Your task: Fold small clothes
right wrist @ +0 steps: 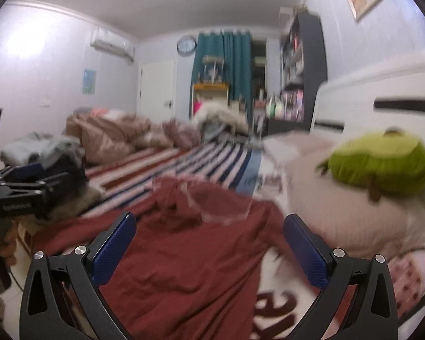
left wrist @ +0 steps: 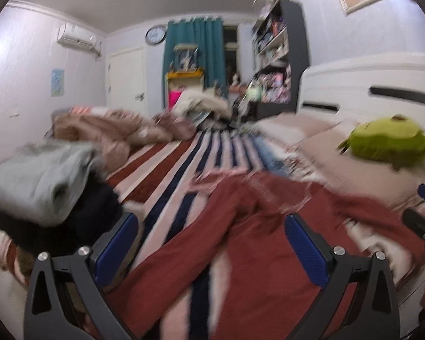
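Red garment (left wrist: 240,255) lay unfolded on bed; left gripper (left wrist: 209,252) & right gripper (right wrist: 209,250) both gaped empty, folding not started imo.

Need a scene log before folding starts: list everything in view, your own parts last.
dark red cloth garment: one, spread on the bed, beneath both tools
striped red, white and navy bedcover: one, covering the bed
stack of grey and black clothes: one, bed's left edge
crumpled beige quilt: one, far left of the bed
green plush toy: one, on a beige pillow, right
teal curtain: one, far wall
round wall clock: one, beside the curtain
left tool: open, empty
right tool: open, empty
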The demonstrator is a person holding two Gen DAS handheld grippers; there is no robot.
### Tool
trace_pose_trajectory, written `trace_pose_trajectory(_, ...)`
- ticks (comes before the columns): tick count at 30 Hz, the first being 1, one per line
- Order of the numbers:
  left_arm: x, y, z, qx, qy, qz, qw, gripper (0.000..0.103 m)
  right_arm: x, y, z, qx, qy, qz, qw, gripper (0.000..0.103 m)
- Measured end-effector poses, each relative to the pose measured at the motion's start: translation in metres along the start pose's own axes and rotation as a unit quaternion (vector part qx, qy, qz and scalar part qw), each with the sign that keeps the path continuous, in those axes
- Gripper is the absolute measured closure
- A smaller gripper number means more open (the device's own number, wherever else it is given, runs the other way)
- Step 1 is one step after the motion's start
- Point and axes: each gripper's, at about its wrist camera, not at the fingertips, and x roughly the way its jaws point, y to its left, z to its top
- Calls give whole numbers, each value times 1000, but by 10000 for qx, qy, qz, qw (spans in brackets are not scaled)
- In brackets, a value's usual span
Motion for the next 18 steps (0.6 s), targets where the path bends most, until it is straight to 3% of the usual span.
trace_pose_trajectory(5, 27, 44, -42, -232, 688, -120, 9973, 2, 31, -6, -19, 393, 476, 453, 9971, 0)
trace_pose_trajectory(8, 43, 61, -70, -273, 1121, -73, 9933, 15, 40, -4, -20, 454, 561, 457, 9963, 0)
trace_pose_trajectory(13, 66, 83, -103, -550, 1599, 93, 9856, 26, 45, 8, -15, 286, 569, 532, 9966, 0)
trace_pose_trajectory(16, 76, 89, -118, -605, 1714, -15, 9833, 43, 49, 14, -15, 203, 609, 541, 9965, 0)
trace_pose_trajectory(18, 79, 87, -120, -535, 1715, 59, 9837, 46, 52, 17, -14, 186, 633, 529, 9964, 0)
